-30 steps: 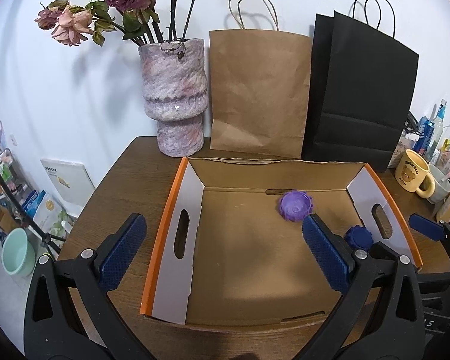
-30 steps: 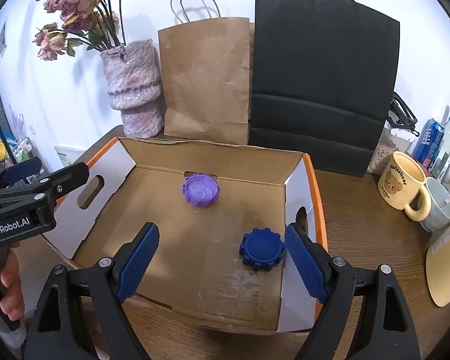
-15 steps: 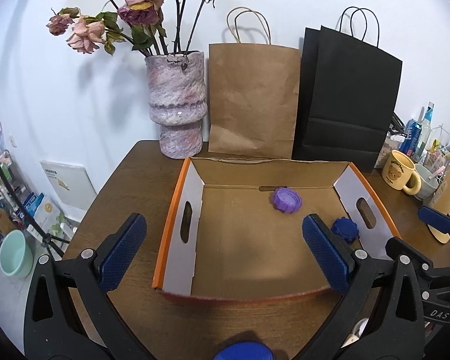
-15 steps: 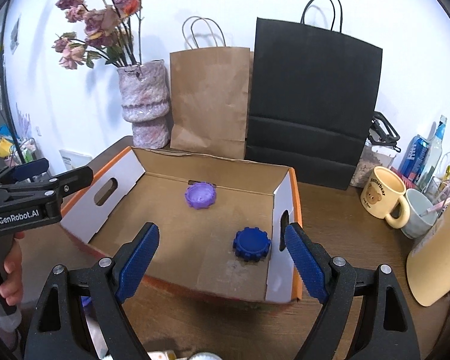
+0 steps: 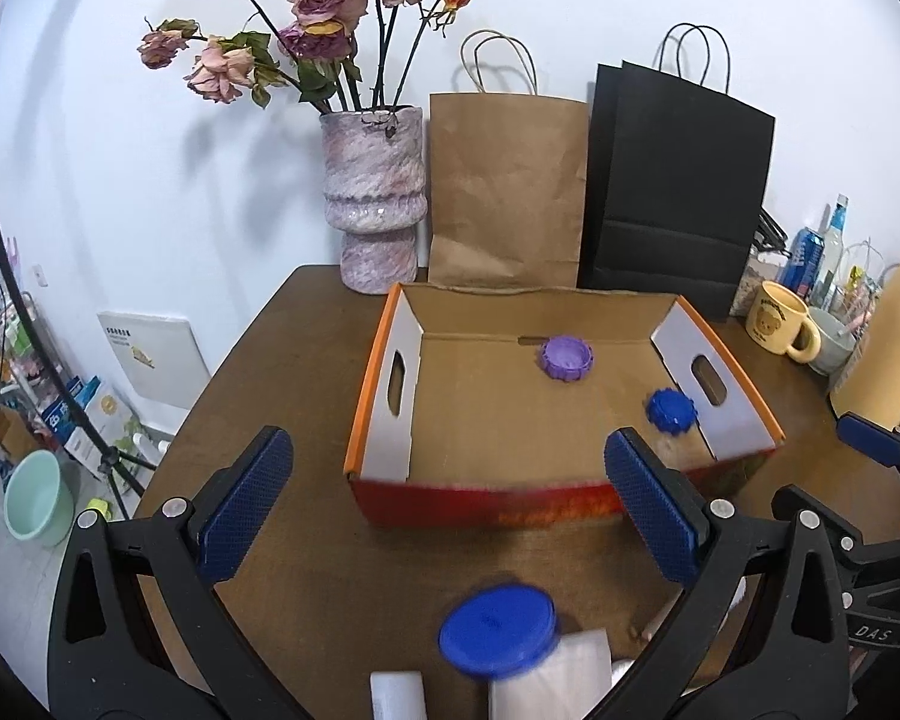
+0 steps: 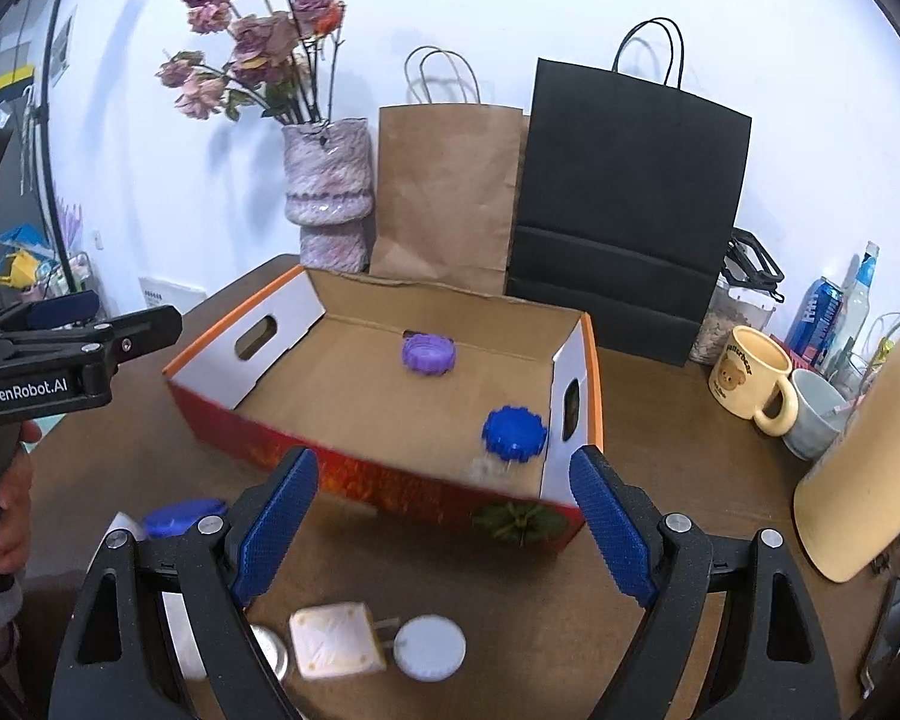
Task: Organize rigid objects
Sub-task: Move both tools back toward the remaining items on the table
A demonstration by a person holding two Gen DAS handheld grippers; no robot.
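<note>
From the left wrist, the cardboard box (image 5: 561, 420) sits in the middle of the desk (image 5: 258, 396) with two pieces already inside: a purple gear-edged cap (image 5: 565, 358) near the back wall and a blue gear-edged cap (image 5: 670, 411) close to the right-hand flap. The left claw (image 5: 450, 504) is spread wide with nothing between its pads, and it hangs over bare desk in front of the box. Nearer the camera lie things not yet put away — a blue round lid (image 5: 498, 630) on a pale container, and a white block beside it, both blurred and partly cut off by the frame edge.

From the right wrist, the same box (image 6: 390, 414) shows the purple cap (image 6: 428, 353) and blue cap (image 6: 515, 433) resting apart on its floor. The right claw (image 6: 444, 534) is also wide open and empty, on the near side of the box. Below it on the desk wait a cream square plug-like block (image 6: 336, 639), a white round lid (image 6: 429, 648) touching it, a silvery round piece half hidden behind the left finger, and the blue lid (image 6: 183, 517) further left.

So I judge the job is partly done — two items boxed, at least four loose ones left, and no pick in hand right now.
</note>
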